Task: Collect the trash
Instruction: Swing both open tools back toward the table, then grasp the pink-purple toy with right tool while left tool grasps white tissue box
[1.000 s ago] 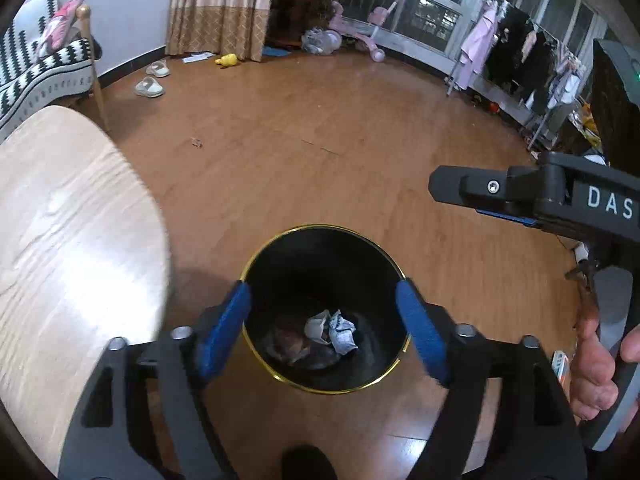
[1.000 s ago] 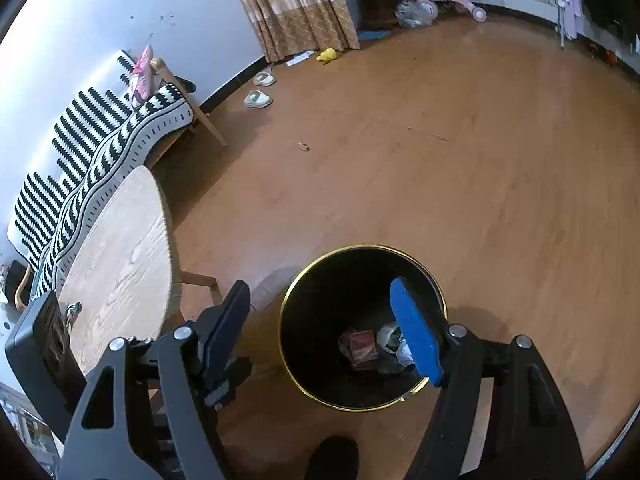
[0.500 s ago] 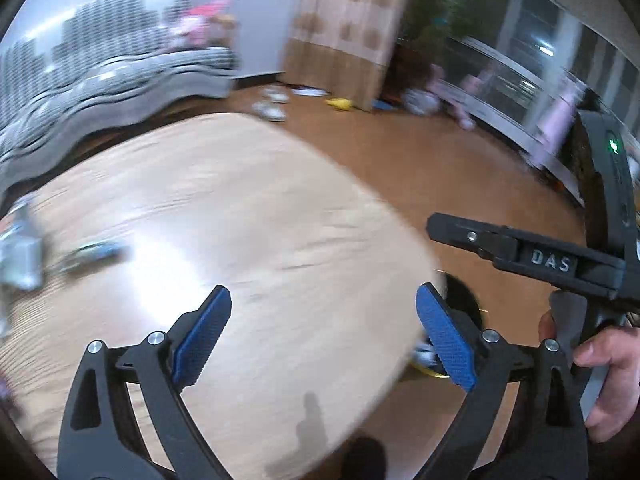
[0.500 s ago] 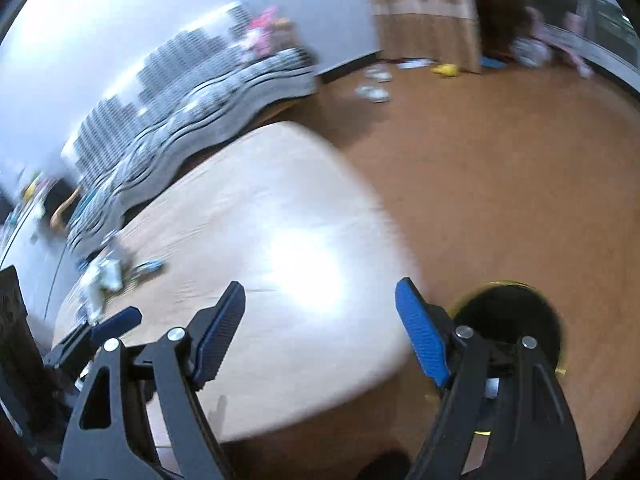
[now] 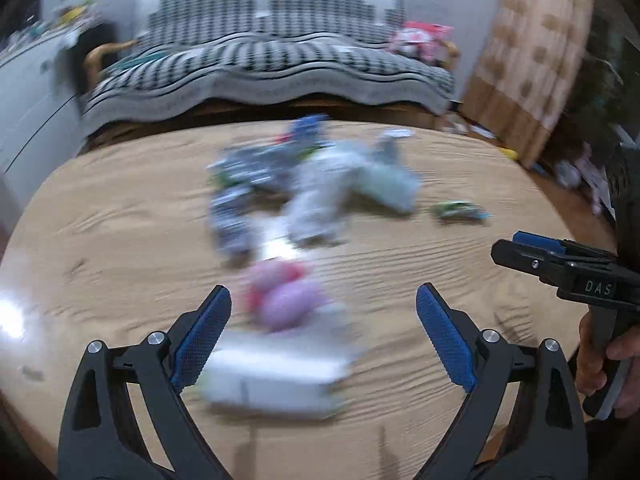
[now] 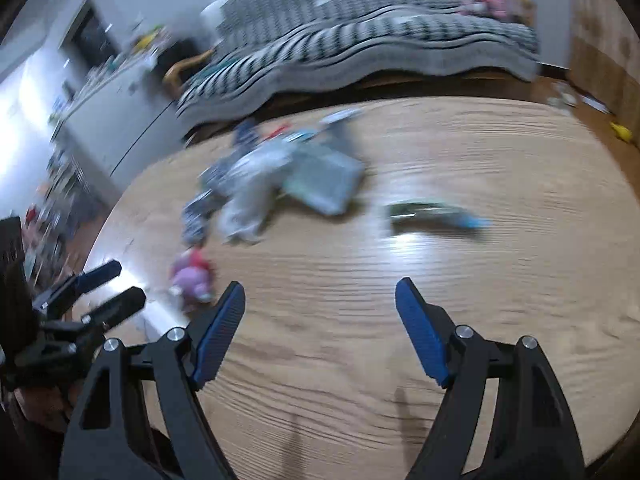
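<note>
Two empty grippers, the left [image 5: 322, 334] and the right [image 6: 320, 330], hover with jaws spread wide above a wooden table [image 5: 460, 272] strewn with blurred trash [image 5: 312, 184], seemingly choosing a piece; next comes lowering onto the nearest pink wrapper [image 5: 284, 300].

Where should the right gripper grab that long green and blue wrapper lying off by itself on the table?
Probably from above, across the narrow middle of the green and blue wrapper. It lies flat and long on the table, apart from the pile, so the open right gripper can straddle its width. Blur hides finer detail.
</note>
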The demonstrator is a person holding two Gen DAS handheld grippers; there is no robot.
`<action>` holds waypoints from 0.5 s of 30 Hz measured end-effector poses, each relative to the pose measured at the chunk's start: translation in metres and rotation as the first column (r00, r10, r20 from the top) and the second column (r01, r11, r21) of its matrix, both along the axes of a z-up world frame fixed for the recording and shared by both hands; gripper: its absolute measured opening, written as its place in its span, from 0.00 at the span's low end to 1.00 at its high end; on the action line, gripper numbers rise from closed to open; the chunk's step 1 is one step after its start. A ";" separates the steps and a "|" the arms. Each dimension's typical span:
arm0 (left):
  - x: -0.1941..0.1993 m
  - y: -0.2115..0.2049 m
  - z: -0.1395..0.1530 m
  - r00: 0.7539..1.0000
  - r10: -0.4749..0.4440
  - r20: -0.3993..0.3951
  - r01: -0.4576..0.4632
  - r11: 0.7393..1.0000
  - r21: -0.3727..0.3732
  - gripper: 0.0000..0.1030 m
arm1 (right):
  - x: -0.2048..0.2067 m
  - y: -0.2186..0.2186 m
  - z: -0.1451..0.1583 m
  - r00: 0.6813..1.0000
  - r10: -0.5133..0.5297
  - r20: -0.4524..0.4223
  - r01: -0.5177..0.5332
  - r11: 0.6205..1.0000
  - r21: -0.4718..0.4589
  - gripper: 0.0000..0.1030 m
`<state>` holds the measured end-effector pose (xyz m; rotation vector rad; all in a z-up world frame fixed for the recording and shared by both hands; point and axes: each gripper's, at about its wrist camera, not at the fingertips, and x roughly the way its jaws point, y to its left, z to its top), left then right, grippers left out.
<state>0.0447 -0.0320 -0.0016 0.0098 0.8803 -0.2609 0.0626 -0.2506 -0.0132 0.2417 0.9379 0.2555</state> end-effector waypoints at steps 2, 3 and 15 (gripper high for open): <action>-0.007 0.034 -0.002 0.999 0.041 -0.004 -0.041 0.999 0.000 0.88 | 0.014 0.038 -0.008 0.998 0.057 -0.024 -0.058 0.998 -0.012 0.73; -0.006 0.043 -0.003 0.998 0.056 -0.009 -0.056 0.998 0.002 0.88 | 0.016 0.049 -0.012 0.996 0.077 -0.033 -0.078 0.997 -0.016 0.73; 0.000 0.098 -0.017 0.995 0.078 -0.060 -0.078 0.997 0.003 0.88 | 0.055 0.156 -0.039 0.975 0.190 -0.113 -0.196 0.979 -0.053 0.73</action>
